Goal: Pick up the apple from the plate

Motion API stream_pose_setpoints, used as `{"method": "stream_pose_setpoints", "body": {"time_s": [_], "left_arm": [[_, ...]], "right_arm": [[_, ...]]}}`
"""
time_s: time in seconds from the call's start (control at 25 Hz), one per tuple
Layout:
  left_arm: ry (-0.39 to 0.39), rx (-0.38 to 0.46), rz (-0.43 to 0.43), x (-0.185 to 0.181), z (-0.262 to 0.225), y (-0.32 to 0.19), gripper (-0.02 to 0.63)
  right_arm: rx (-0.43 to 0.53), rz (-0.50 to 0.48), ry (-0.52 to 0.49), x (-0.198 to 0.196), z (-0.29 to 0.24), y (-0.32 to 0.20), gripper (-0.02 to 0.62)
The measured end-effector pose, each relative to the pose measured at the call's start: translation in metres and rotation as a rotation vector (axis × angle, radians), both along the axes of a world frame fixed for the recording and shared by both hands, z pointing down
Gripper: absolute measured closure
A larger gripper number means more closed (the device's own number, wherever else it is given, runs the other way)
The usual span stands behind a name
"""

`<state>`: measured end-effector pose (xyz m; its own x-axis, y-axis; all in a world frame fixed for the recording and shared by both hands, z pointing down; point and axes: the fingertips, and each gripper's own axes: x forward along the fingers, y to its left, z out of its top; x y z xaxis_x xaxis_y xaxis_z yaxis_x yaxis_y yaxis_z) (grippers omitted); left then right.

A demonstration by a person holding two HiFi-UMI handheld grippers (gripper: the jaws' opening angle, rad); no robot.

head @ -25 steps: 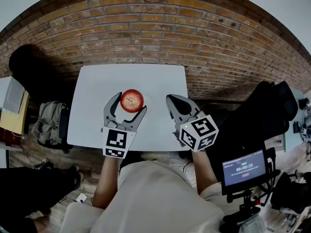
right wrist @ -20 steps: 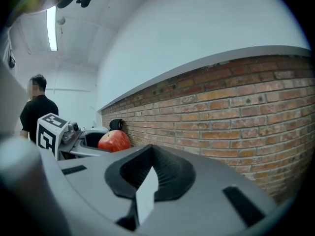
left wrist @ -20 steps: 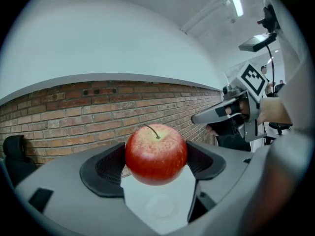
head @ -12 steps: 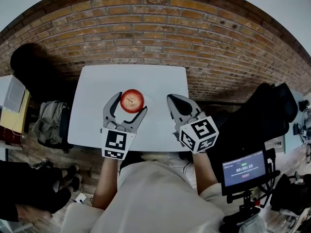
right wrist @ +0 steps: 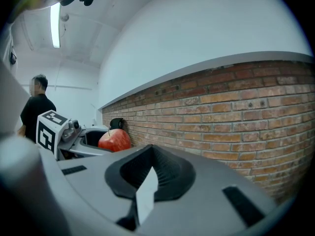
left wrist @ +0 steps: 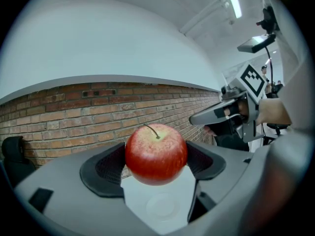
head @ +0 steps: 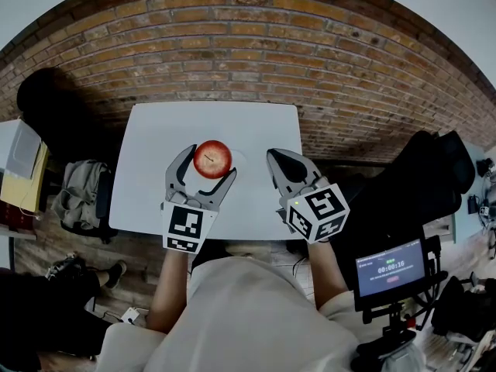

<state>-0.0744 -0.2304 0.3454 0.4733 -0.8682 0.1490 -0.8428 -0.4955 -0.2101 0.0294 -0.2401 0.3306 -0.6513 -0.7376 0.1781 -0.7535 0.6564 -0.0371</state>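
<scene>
Left hand-held gripper (left wrist: 157,165) clamps speckled red apple (left wrist: 156,154), stem up; right hand-held gripper (right wrist: 148,173) closed.

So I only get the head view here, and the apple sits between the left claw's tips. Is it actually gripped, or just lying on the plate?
Observer: Gripped. The left gripper view shows the left claw with both pads pressed against the apple.
Operator: Is it off the plate, though?
Observer: Yes. In that view the plate shows below the apple, with a clear gap between them.
Operator: And the other claw, is it doing anything?
Observer: The right gripper view shows the right claw with its jaws together, holding nothing.
</scene>
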Motion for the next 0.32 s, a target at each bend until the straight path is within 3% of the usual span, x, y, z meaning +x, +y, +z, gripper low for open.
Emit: {"method": "stream_pose_setpoints", "body": {"time_s": [0.32], "left_arm": [[0.001,0.001,0.012,-0.0011,-0.0013,0.0029,0.224]], "right_arm": [[0.005,-0.013,0.008,-0.0079,-0.0011,0.0032,0.594]]}}
